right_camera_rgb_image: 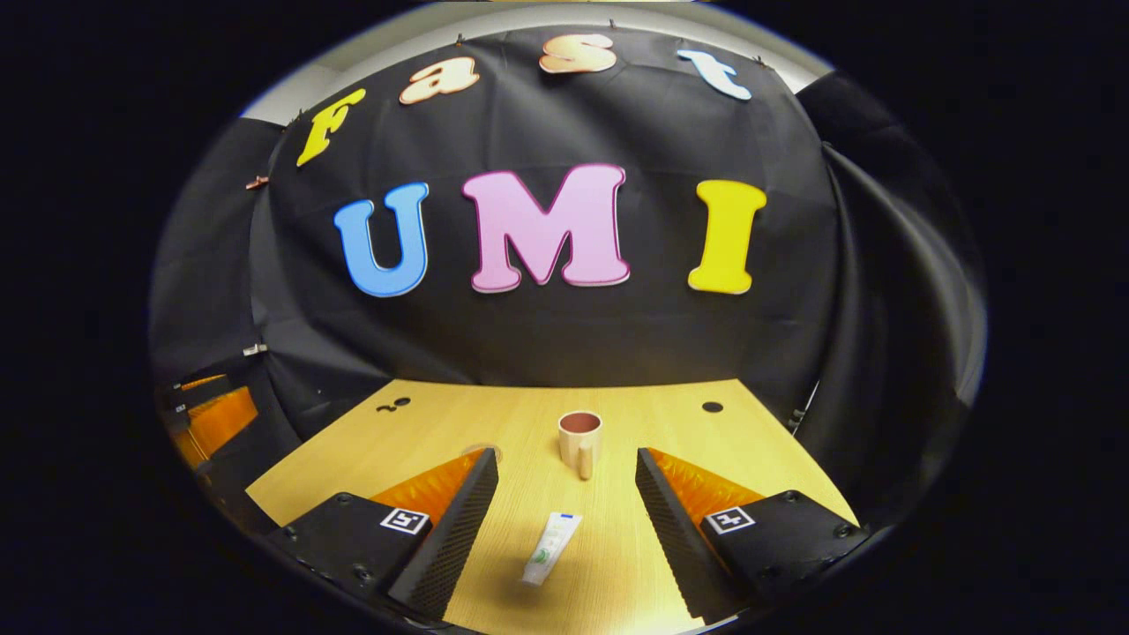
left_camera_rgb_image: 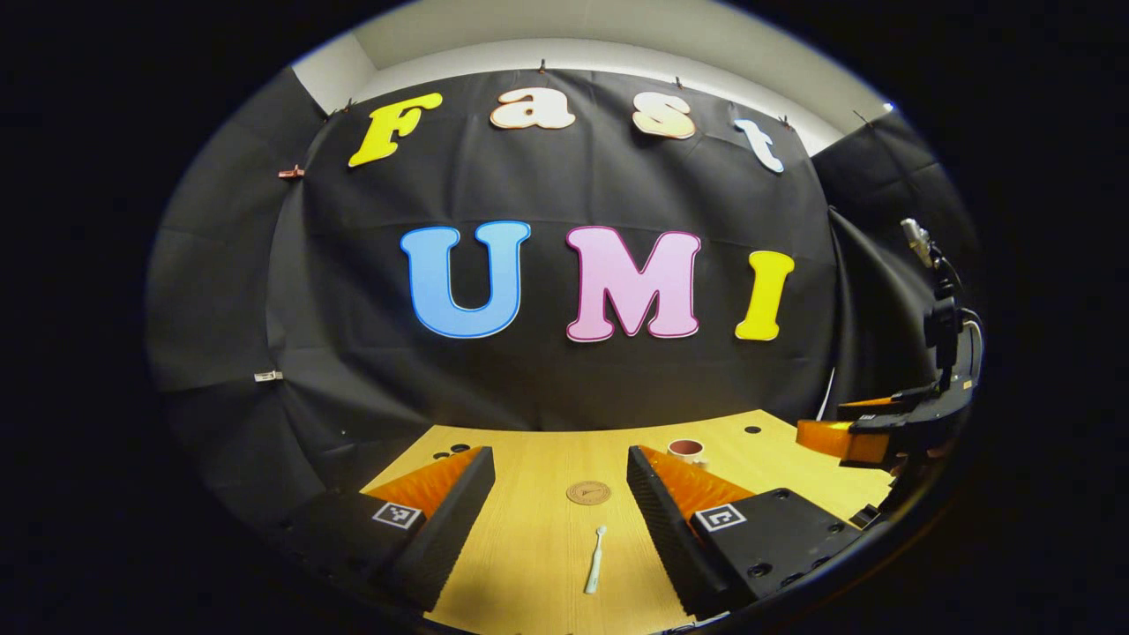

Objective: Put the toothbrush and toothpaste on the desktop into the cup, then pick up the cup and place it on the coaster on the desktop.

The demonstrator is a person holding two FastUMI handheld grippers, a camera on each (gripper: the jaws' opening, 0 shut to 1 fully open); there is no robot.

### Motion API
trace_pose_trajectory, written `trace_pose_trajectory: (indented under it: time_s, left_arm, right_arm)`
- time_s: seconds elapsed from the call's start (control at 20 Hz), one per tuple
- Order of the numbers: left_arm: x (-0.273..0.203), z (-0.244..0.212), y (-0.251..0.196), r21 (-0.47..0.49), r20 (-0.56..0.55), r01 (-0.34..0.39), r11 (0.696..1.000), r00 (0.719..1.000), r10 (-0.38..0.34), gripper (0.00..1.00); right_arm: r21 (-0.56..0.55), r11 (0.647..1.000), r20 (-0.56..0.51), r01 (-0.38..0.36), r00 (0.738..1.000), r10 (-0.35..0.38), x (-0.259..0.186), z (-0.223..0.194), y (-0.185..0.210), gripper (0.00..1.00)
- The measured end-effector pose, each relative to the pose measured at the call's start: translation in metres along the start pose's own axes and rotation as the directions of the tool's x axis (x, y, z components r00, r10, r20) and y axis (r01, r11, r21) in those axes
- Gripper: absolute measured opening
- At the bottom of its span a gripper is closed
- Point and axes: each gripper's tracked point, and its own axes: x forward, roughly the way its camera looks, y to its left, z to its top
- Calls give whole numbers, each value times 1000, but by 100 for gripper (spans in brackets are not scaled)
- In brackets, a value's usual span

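In the left gripper view the left gripper hangs above the wooden bench with its fingers spread wide and nothing between them; the toothbrush lies flat on the bench in the gap between those fingers, its head pointing away toward the coaster; the coaster, a round brown disc, rests flat on the bench just beyond the toothbrush, apart from it; the cup stands upright farther back and to the right of the coaster, partly hidden behind the left gripper's right-hand finger; at the right edge of this view the right gripper shows from the side, held above the bench's right end, well apart from the coaster.

In the right gripper view the right gripper is likewise spread open and empty above the bench; the toothpaste tube lies flat on the bench between its fingers, cap end pointing toward the cup; the cup stands upright beyond the toothpaste, its handle turned toward the camera, and looks empty inside; the coaster peeks out to the left of the cup, mostly hidden behind the gripper's left-hand finger; the left gripper shows at the far left edge, well to the left of the cup.
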Motion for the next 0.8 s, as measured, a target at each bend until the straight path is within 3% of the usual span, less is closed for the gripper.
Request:
trace_pose_trajectory:
  time_s: [0.25, 0.4, 0.8]
  left_arm:
    - [2, -12, 19, -17, -27, -54, 998, 998, 54, 97]
    - [2, -18, 31, -23, -47, -93, 995, 995, 92, 97]
    - [-1, -29, 64, -33, -82, -211, 977, 975, 208, 96]
  right_arm:
    - [1, 999, -206, -37, 978, 36, 40, -62, 6, 97]
    - [-1, 999, -366, -44, 930, 40, 58, -111, 11, 97]
    - [-32, 999, -576, -41, 817, 15, 99, -196, 9, 97]
